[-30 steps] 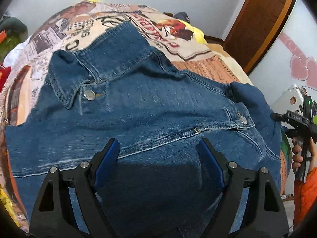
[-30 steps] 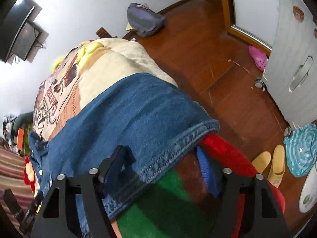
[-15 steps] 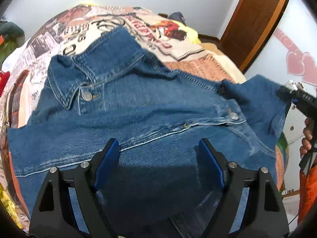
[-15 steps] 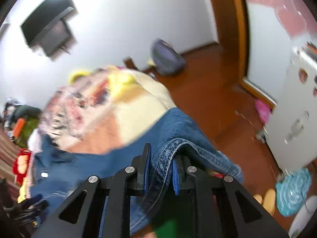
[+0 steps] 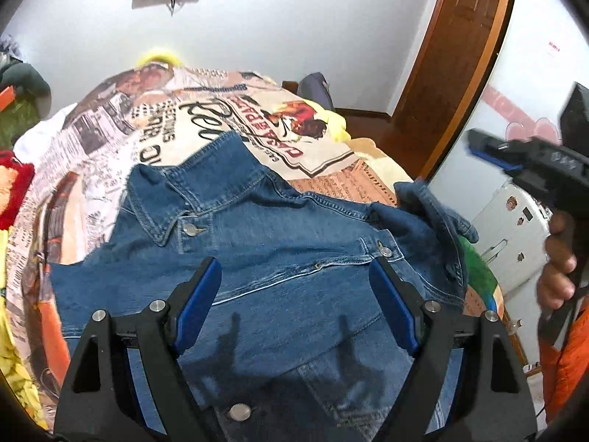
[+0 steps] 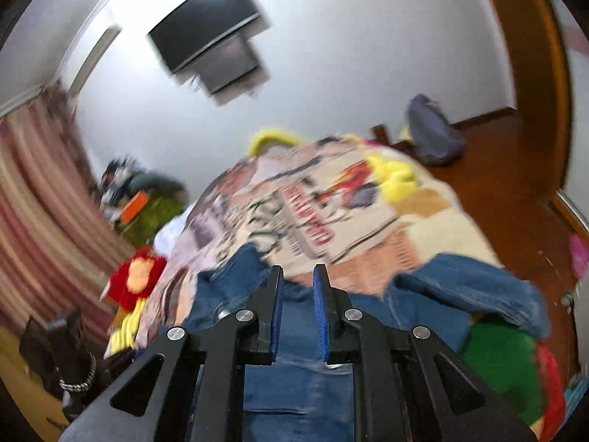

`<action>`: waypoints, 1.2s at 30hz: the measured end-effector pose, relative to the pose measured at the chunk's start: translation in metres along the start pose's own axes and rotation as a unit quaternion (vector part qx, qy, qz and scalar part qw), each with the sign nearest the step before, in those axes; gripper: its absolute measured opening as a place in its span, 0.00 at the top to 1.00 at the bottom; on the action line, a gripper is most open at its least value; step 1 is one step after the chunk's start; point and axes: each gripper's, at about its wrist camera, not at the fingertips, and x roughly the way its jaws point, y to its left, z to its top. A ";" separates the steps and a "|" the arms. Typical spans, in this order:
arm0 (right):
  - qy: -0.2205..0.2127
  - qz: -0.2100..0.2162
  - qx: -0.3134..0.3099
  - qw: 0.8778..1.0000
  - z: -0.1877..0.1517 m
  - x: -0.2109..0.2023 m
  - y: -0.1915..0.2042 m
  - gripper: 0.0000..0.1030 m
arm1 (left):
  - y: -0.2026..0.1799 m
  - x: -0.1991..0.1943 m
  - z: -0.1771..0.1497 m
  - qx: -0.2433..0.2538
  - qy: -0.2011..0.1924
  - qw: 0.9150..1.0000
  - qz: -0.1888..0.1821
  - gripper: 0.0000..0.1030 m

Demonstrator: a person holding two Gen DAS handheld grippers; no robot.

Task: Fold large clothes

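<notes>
A blue denim jacket [image 5: 265, 258] lies spread on the bed, just ahead of and under the left gripper [image 5: 294, 304], whose blue-padded jaws stand wide apart above the cloth with nothing between them. The denim is thick and stitched, with round metal buttons [image 5: 189, 229], a stiff pointed collar [image 5: 162, 206] ahead and to the left, and a sleeve [image 5: 430, 213] bunched up ahead and to the right. Under it lies a soft bedspread [image 5: 154, 129] printed like newspaper. Off to the right the right gripper [image 5: 475, 145] hangs in the air in a hand [image 5: 559, 258] with an orange sleeve [image 5: 567, 361]. In its own blurred view the right gripper [image 6: 297, 313] has its jaws drawn nearly together, a slim gap left, no cloth between them, the jacket [image 6: 294, 386] below and ahead. A red and yellow plush toy [image 6: 134, 283] sits to its left. A dark screen [image 6: 210, 29] hangs on the white wall beyond; a wooden door frame [image 5: 464, 66] stands to the right. Motion blur smears the bedspread's print.
</notes>
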 end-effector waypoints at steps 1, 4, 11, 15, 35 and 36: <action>0.014 0.001 -0.010 1.000 -0.005 0.009 0.011 0.87 | 0.002 -0.006 -0.001 0.004 -0.004 1.000 0.004 0.20; 0.051 -0.011 -0.036 0.998 -0.026 0.030 0.032 0.87 | 0.006 -0.015 -0.006 0.014 -0.010 1.000 0.023 0.20; 0.083 -0.089 -0.067 0.990 -0.053 0.032 0.014 0.86 | 0.003 -0.013 -0.011 0.040 0.006 0.998 0.037 0.20; 0.082 -0.110 -0.045 0.990 -0.048 0.007 -0.023 0.86 | -0.017 0.005 0.005 0.048 0.019 0.999 0.012 0.20; 0.117 -0.177 0.073 0.975 -0.084 -0.013 -0.161 0.86 | -0.127 0.192 0.071 -0.033 0.201 0.964 -0.174 0.41; 0.119 -0.174 0.076 0.975 -0.086 -0.011 -0.162 0.86 | -0.129 0.200 0.071 -0.036 0.209 0.962 -0.171 0.49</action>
